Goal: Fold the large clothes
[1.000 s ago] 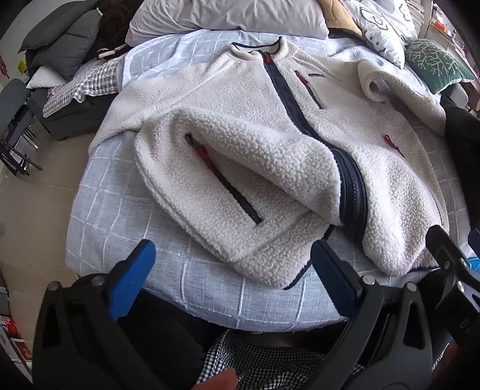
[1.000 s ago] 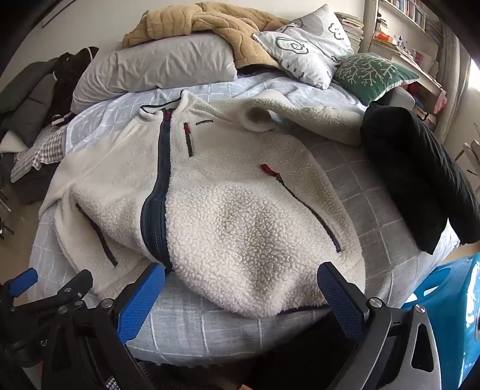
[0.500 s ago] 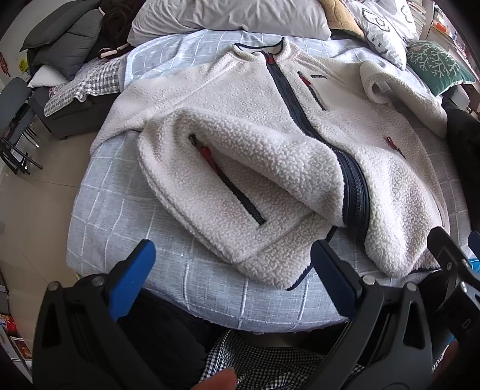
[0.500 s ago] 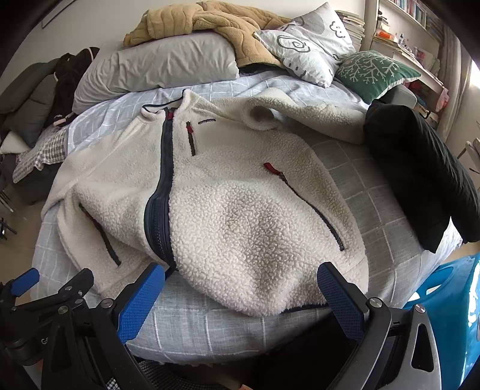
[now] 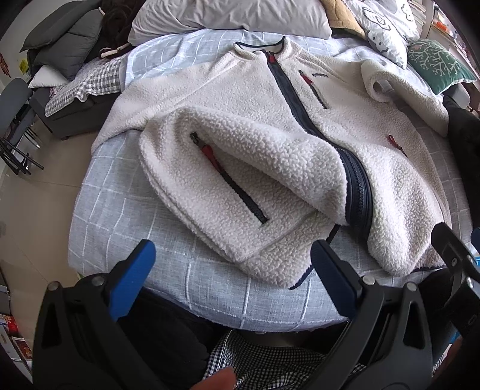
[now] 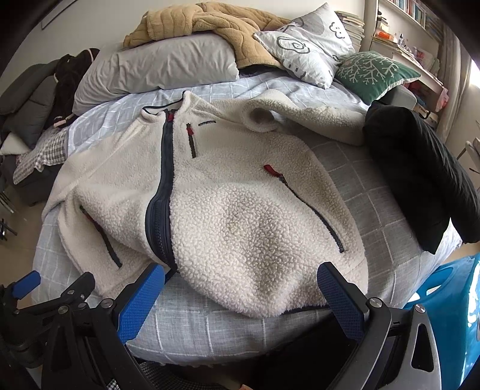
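Observation:
A cream fleece jacket (image 5: 270, 150) (image 6: 240, 216) with a navy front zipper (image 6: 162, 192) lies face up on the grey checked bed (image 5: 120, 216) (image 6: 198, 327), collar toward the pillows. Its hem bunches up near the front edge. One sleeve (image 6: 300, 120) lies folded across toward the right. My left gripper (image 5: 232, 270) hovers open just before the hem, holding nothing. My right gripper (image 6: 240, 297) is open too, low at the hem's right part, blue pads (image 6: 339, 297) wide apart. The other gripper's tip (image 6: 27, 282) shows at the left edge of the right wrist view.
A black garment (image 6: 420, 180) lies on the bed's right side. Grey, patterned and green pillows (image 6: 375, 72) and a tan blanket (image 6: 210, 27) crowd the head. A blue plastic thing (image 6: 450, 315) stands at right. A chair and a dark clothes pile (image 5: 60, 60) stand left of the bed.
Both grippers have drawn back and down slightly; the jacket sits a little farther and lower in both views. The jacket itself has not moved. Both stay open.

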Available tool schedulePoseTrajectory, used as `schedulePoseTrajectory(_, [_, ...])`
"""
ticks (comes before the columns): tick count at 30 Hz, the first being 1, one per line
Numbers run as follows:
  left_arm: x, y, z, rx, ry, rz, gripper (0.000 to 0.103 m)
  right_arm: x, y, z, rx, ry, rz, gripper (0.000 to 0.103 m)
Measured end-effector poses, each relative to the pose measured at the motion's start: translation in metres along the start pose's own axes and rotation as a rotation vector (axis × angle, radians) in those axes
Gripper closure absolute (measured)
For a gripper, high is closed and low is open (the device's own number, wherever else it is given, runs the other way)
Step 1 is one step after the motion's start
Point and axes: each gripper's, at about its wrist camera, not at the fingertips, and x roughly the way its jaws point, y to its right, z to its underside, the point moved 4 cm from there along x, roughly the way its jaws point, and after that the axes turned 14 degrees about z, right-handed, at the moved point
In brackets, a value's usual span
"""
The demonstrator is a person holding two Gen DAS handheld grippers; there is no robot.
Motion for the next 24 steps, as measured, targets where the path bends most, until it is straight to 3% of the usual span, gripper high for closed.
schedulePoseTrajectory(24, [-0.0026,-0.0008,0.0026,0.002,0.01,-0.016,0.0,-0.0033,-0.0033,-0.0025,0.004,0.008,-0.014,0.0])
